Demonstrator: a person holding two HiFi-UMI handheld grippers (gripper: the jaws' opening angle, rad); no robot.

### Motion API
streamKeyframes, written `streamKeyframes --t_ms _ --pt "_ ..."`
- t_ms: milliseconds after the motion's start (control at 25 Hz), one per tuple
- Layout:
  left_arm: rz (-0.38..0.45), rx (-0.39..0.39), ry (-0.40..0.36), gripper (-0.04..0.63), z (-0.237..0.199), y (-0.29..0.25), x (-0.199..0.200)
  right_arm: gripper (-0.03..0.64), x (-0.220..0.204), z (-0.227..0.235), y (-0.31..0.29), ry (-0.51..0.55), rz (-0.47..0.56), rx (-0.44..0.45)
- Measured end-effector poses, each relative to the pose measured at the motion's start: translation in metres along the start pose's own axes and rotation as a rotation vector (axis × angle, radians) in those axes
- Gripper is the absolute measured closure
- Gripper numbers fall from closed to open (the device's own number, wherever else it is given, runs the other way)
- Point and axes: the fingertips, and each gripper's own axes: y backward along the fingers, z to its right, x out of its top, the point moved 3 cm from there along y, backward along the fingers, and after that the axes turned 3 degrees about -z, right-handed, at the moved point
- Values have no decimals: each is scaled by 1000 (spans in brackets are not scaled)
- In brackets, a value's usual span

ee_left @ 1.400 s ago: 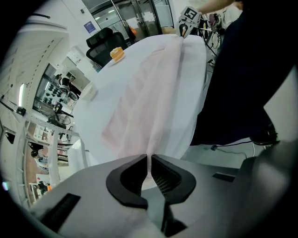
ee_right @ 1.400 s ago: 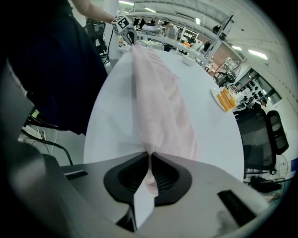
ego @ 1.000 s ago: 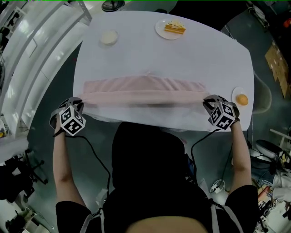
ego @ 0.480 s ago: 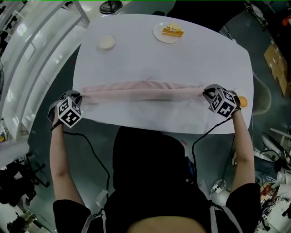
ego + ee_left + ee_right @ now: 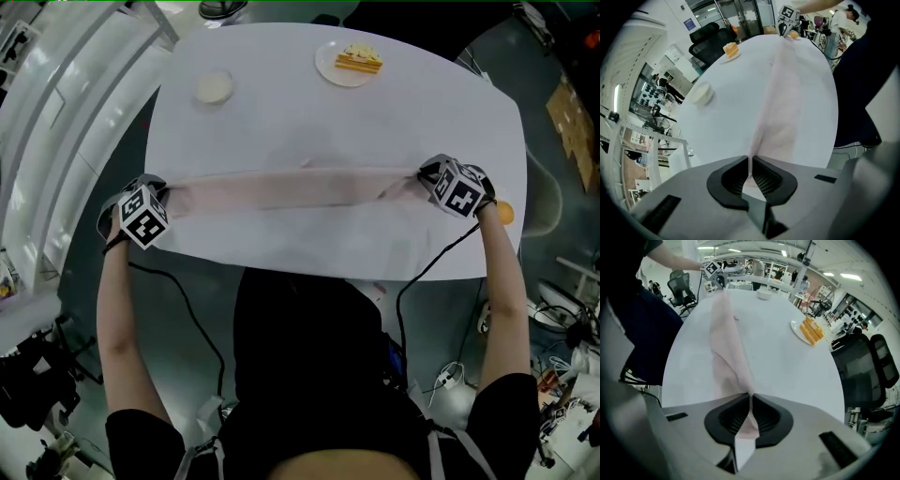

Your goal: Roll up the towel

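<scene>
you've swept the near edge of the pale pink cloth towel point(image 5: 291, 187) up the white oval table point(image 5: 328, 112), so it's a slimmer band than a second ago. your left gripper point(image 5: 167, 195) and right gripper point(image 5: 424, 178) are each clamped on an end of it. i'd say the roll's underway, just not tight yet.

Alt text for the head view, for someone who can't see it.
The left gripper and right gripper each pinch an end of a pink towel, stretched as a narrow band across a table. Beyond sit a bowl and a plate of food.

White table point(image 5: 375, 131): towel point(image 5: 291, 187), plate point(image 5: 328, 68), bowl point(image 5: 214, 87)
</scene>
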Motion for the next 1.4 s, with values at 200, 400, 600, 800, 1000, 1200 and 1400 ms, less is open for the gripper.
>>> streamKeyframes --t_ms 200,400,600,800,1000,1200,1400 --pt "-31 -7 -45 566 -12 -20 9 589 1 14 -24 -6 -39 49" --pt "-59 -27 -69 566 -18 -36 15 578 4 23 -42 -38 -45 86" --pt "-72 7 -75 566 -22 -45 15 518 -3 34 -47 -101 -33 27" --pt "-43 21 -9 562 -24 -37 14 506 -9 41 -28 -132 21 -15" --pt "-21 79 77 460 -32 -23 13 410 -21 42 -12 -201 71 -44" --pt "-28 129 158 448 -43 -6 -4 410 -26 40 6 -237 115 -51" --pt "-50 128 197 448 -33 6 -34 411 -54 36 17 -209 33 -97"
